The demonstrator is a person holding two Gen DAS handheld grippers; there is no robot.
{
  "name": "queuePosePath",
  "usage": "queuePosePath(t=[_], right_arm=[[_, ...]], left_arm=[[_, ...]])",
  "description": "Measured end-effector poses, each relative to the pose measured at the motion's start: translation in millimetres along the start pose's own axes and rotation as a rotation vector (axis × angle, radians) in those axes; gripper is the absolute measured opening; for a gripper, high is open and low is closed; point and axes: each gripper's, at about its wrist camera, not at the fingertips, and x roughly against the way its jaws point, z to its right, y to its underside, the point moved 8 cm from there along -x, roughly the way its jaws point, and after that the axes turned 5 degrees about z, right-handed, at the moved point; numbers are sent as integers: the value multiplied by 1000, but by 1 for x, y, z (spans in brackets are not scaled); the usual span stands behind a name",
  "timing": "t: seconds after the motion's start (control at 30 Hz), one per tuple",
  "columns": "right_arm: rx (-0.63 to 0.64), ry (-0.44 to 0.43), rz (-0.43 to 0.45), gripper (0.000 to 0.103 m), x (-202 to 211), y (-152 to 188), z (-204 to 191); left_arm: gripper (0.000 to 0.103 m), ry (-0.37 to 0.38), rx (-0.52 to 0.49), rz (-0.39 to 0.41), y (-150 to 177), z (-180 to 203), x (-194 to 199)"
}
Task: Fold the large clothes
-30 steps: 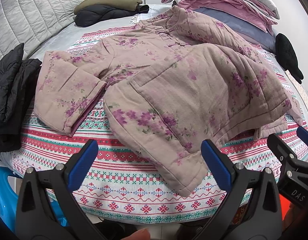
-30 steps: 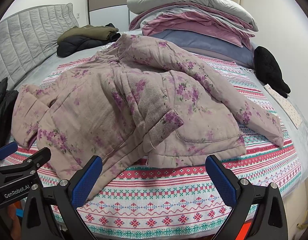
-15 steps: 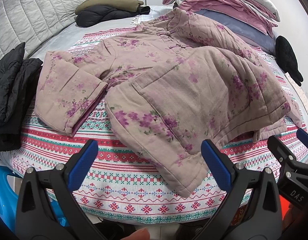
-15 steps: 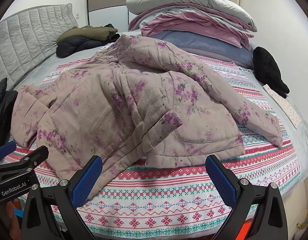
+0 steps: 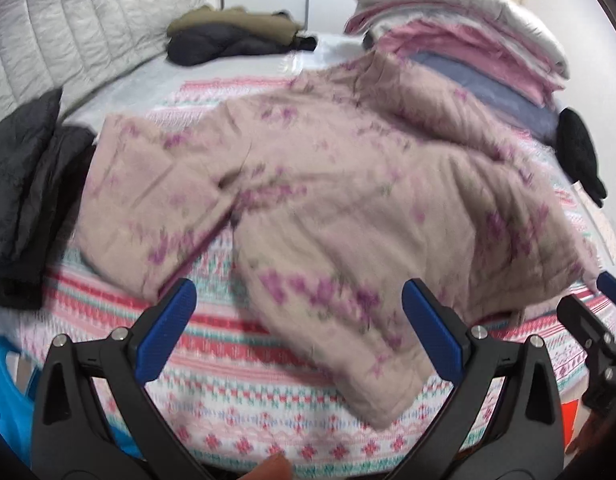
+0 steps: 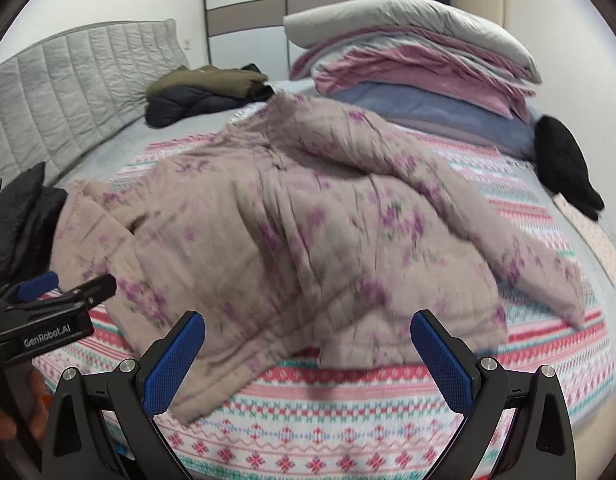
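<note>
Currently | left gripper (image 5: 299,332): jaws apart, empty | right gripper (image 6: 308,354): jaws apart, empty | jacket (image 5: 348,200) lay rumpled on blanket (image 5: 267,432).

Left tongs (image 5: 295,328) and right tongs (image 6: 308,354) side by side, both wide apart, empty.

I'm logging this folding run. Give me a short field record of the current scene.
garment: pink floral quilted jacket, spread unfolded, front panel flipped over
surface: striped patterned bedspread
left gripper: open, empty, short of the hem
right gripper: open, empty, short of the hem
background: stacked pink and grey bedding; dark and olive coats
image: motion-blurred
</note>
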Motion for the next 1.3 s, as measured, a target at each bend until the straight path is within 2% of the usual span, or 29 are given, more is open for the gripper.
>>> queuePosePath(t=[0.07,0.23,0.3,0.43,0.53,0.67,0.83,0.9,1.0,1.13,1.2,1.27,1.3], right_arm=[[33,-18,17,103,1,-18,2],[102,-75,11,103,-9,-64,13],[124,-123,-9,103,-21,-88,23],[106,-180,-52,103,-62,-125,51],[92,-216,-115,103,-105,-144,72],[61,-214,-186,103,-160,-154,101],[15,-198,-208,103,-223,-167,129],[1,-191,-202,103,-245,-173,139],[-26,-215,-197,103,-274,-181,149],[-87,-249,-213,103,-307,-185,161],[-107,-279,-241,103,-320,-180,162],[-129,-305,-294,103,-334,-170,157],[-132,-304,-310,101,-340,-165,155]], left_arm=[[102,45,-29,-3,-13,0,-4],[102,62,-70,9,-56,-17,-17],[102,71,-97,12,-73,-22,-27],[102,63,-132,-34,-106,-42,-72],[102,64,-117,-86,-126,-64,-110],[102,19,-146,-105,-153,-91,-165],[99,-11,-180,-192,-166,-116,-241],[93,-26,-158,-242,-166,-131,-268],[91,-16,-54,-304,-161,-153,-308],[90,52,66,-320,-151,-161,-330],[89,70,78,-302,-152,-160,-329],[85,73,62,-302,-152,-157,-326],[79,73,56,-300,-152,-156,-326]])
